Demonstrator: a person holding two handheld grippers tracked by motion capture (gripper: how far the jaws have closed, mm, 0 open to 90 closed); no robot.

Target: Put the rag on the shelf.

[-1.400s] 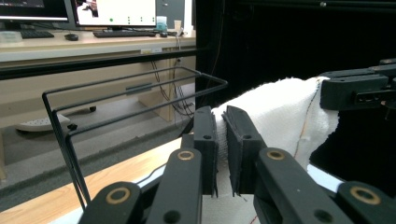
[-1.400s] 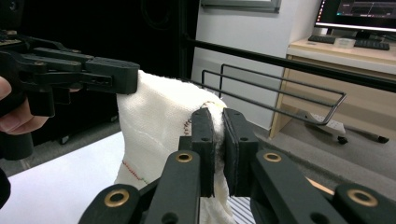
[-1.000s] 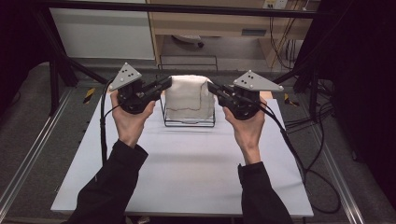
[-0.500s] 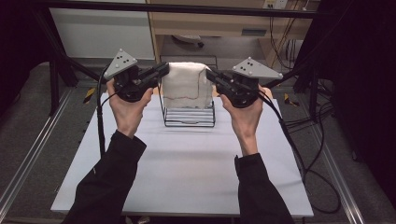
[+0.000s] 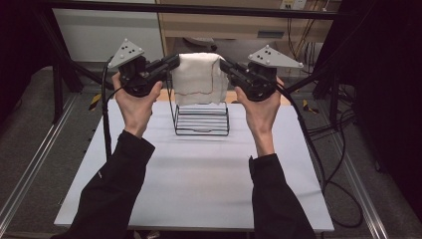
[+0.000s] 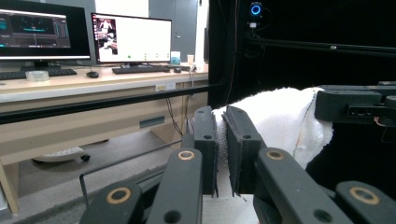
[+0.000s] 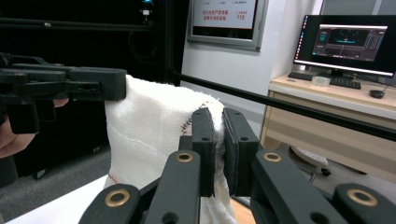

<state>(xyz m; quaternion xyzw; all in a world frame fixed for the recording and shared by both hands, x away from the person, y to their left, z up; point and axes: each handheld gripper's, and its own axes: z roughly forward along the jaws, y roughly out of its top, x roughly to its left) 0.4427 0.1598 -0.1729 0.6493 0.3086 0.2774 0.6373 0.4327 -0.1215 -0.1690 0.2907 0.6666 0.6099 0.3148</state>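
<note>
A white towel (image 5: 198,77) hangs stretched between my two grippers, above a black wire basket (image 5: 201,118) on the white table (image 5: 199,174). My left gripper (image 5: 173,62) is shut on the towel's left top edge. My right gripper (image 5: 224,64) is shut on its right top edge. In the left gripper view the towel (image 6: 275,116) is pinched between the jaws of my left gripper (image 6: 220,121), and the other gripper's black jaw (image 6: 355,105) shows at the far edge. In the right gripper view my right gripper (image 7: 218,122) pinches the towel (image 7: 149,130), whose lower part drapes down.
The wire basket stands at the table's far middle. A black frame bar (image 5: 199,10) crosses behind the towel. A wooden desk with monitors (image 6: 79,32) stands beyond. Cables (image 5: 318,134) trail off the table's right side.
Both grippers have risen with the towel, lifting it out of the wire basket. It now hangs above the basket, whose inside shows.
</note>
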